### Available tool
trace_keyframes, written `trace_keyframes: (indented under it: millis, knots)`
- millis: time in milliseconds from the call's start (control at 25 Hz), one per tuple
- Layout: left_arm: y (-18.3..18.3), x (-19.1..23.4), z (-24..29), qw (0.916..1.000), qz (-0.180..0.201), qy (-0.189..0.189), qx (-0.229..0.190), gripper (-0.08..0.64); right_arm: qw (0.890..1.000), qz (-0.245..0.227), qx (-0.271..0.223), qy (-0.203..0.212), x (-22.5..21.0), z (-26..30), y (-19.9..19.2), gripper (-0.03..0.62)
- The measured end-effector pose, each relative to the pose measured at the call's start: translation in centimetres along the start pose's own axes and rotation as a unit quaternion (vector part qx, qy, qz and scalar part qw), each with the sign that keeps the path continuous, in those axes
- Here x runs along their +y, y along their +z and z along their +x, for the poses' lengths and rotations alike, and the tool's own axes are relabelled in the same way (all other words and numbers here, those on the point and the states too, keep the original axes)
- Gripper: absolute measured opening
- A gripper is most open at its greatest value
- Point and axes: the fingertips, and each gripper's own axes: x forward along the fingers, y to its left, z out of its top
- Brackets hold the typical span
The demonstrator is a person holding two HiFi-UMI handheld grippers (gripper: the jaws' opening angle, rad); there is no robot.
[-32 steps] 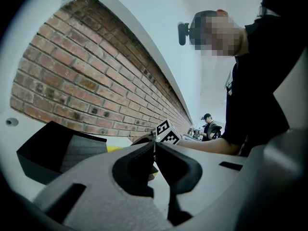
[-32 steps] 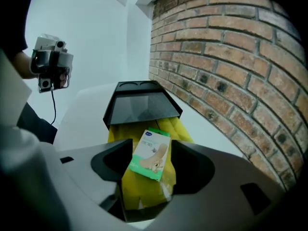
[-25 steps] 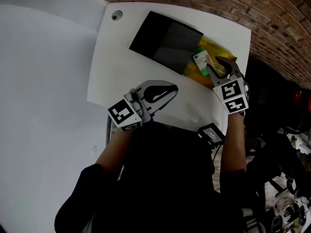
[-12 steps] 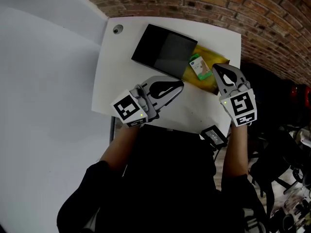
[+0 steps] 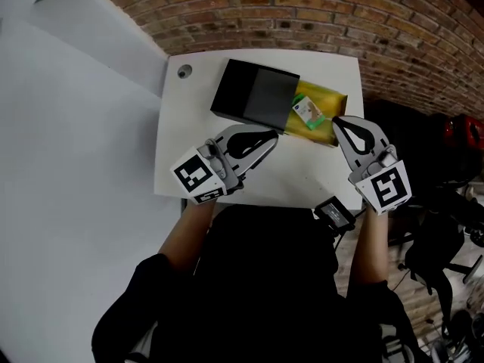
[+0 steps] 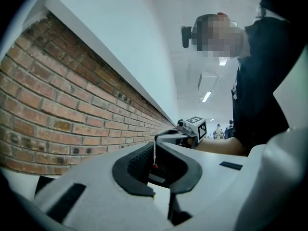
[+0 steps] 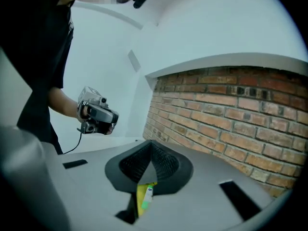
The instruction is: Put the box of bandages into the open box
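The white-and-green box of bandages lies inside the open yellow box, whose black lid reaches over its left part. My right gripper is shut and empty, hovering just to the front right of the yellow box and apart from the bandages. In the right gripper view its jaws meet, and the box of bandages and the yellow box show below them. My left gripper is shut with nothing in it, over the table in front of the lid; its tips touch.
The white table stands against a brick wall. A round grommet sits at its back left corner. A small black device rests at the front edge by the person's body. Dark furniture stands to the right.
The right gripper, open by the box of bandages a second ago, has shut and drawn back toward me. The bandages stay in the yellow box. The left gripper has barely moved.
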Motion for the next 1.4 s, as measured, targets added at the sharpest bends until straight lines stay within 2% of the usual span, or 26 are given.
trace_keyframes:
  millis: [240,400,520,680,920,1080,1400]
  knots:
    - [1.7,-2.0,-4.0,0.9994,0.022,-0.025,0.0,0.025,0.998,0.024,-0.054,-0.027,4.1,-3.2,2.9,0.005]
    - [2.4,-3.3,-7.4,0.9992,0.029,-0.028,-0.006,0.025,0.993,0.05,-0.107,-0.026,8.0,-5.0,5.0,0.005]
    - [2.3,-4.4,-9.9,0.9991,0.027,-0.03,-0.008,0.025,0.986,0.085,-0.145,-0.015,11.0,-6.5,5.9,0.005]
    - [1.3,-5.6,-12.9,0.9991,0.014,-0.04,-0.008,0.025,0.971,0.132,-0.199,-0.011,14.4,-8.5,7.1,0.005]
    - [-0.1,-7.5,-15.3,0.9985,-0.006,-0.054,-0.008,0.025,0.964,0.146,-0.22,-0.007,18.8,-10.5,7.6,0.005]
    - [-0.8,-8.8,-16.0,0.9983,-0.012,-0.056,-0.009,0.025,0.965,0.141,-0.218,0.024,21.4,-11.7,7.0,0.005]
    - [1.2,-12.0,-17.4,0.9991,0.012,-0.035,-0.023,0.025,0.965,0.124,-0.221,0.06,23.2,-15.3,7.3,0.005]
